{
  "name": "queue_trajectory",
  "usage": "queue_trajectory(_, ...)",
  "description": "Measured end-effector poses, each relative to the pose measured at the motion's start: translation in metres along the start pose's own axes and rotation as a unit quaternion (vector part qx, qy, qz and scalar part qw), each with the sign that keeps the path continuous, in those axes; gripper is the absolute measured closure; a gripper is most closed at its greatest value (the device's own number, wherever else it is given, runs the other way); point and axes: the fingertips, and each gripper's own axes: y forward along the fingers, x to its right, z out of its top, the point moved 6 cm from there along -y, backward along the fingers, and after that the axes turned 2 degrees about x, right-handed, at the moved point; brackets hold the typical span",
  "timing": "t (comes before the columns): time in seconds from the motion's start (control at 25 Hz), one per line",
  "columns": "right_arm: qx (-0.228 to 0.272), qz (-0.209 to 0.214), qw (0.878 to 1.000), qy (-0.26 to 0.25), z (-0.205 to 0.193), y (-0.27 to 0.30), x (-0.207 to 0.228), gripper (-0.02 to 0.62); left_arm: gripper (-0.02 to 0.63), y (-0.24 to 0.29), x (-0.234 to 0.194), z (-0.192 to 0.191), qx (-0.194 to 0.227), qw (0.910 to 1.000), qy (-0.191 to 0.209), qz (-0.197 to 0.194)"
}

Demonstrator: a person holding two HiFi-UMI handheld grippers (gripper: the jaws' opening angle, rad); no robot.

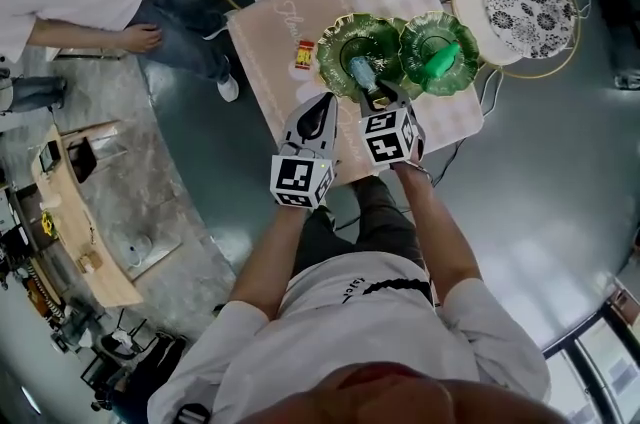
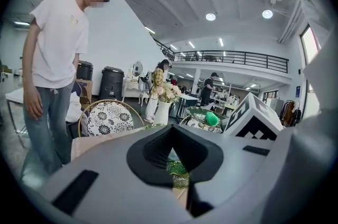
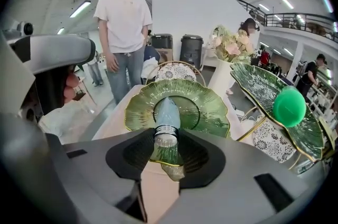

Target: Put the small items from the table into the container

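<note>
worktop (image 1: 262, 62): pink checked cloth, with two green leaf-edged dishes side by side at its far end. the left dish (image 1: 338, 40) is probably the container; the right dish (image 1: 416, 34) carries a bright green item (image 1: 441, 60).

right hand-held gripper (image 3: 167, 139): tilted down over the left dish. jaws partly apart and clamped on a small bottle (image 3: 166, 112). pads sit on the clear lower body, with the silvery collar and pale blue top poking out ahead. the bottle is above the dish's centre; cannot tell if it touches the surface.

left hand-held gripper (image 2: 174, 157): just beside the right one, near the worktop's front edge. jaws drawn together, nothing between them; only a sliver of dish rim shows through.

bottle handling, my read: light, rigid, smooth and round, so likely to roll or twist in the pads. the body grip looks sound. the dish looks like glass or ceramic, so set the bottle down low rather than dropping it.

still on the cloth: a small red-and-yellow item (image 1: 305, 55) left of the dish. flat and light by the look of it, probably best pinched across its narrow sides.
</note>
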Motion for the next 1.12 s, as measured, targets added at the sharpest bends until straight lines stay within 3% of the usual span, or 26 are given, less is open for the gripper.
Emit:
queue_trajectory(0.52,0.079,0.001,0.997,0.017,0.013,-0.031,-0.004,0.426,0.600,-0.002,0.010,0.006,0.006,0.9999,0.004,-0.008)
queue_trajectory(0.8,0.161,0.003,0.985,0.056,0.025,-0.078,-0.015,0.540,0.600,-0.015,0.024,0.014,0.012,0.9995,0.008,-0.028)
queue_trajectory(1.12,0.210,-0.006,0.976,0.067,0.034,-0.124,-0.033,0.568,0.600,-0.048,0.041,0.041,0.030,0.9980,0.013,-0.054)
